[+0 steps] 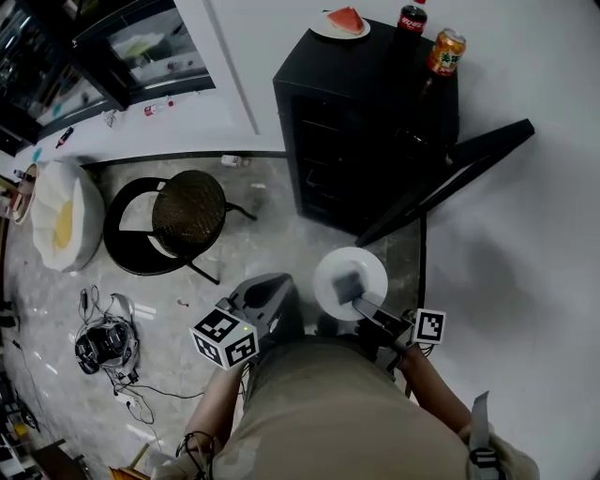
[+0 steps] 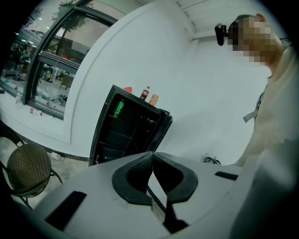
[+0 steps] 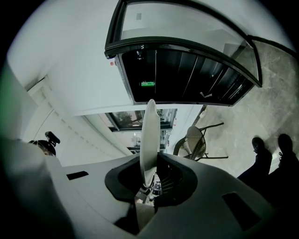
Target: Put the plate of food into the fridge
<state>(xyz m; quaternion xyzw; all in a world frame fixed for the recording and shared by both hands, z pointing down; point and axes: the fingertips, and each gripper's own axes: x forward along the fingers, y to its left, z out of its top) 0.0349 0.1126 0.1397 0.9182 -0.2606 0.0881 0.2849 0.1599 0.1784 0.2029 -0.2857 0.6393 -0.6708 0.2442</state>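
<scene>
Currently my right gripper (image 3: 148, 161) is clamped on a round white plate (image 3: 149, 123), which its own view shows edge-on as a thin, smooth blade rising from between the dark padded jaws. From the head view the same plate (image 1: 328, 270) is a glossy disc held low in front of my body, with the right gripper (image 1: 352, 287) biting its near rim. My left gripper (image 2: 152, 157) has its curved black jaws pressed together at the tips with nothing between them; it hangs beside the right one (image 1: 270, 298), and the two are apart.

Ahead stands a boxy matte-black mini fridge (image 1: 361, 89) with its glass-paned door (image 1: 450, 178) swung wide. Inside, the right gripper view shows dark shelves (image 3: 191, 77) and a small green-lit item (image 3: 147, 84). On the fridge top sit a second plate bearing a red watermelon wedge (image 1: 343, 21), a cola bottle (image 1: 411, 17) and an orange can (image 1: 446, 52).

Left of the fridge is a chair (image 1: 187, 211) with a round woven seat and a thin black metal frame, on a polished marbled floor (image 1: 272, 239).
</scene>
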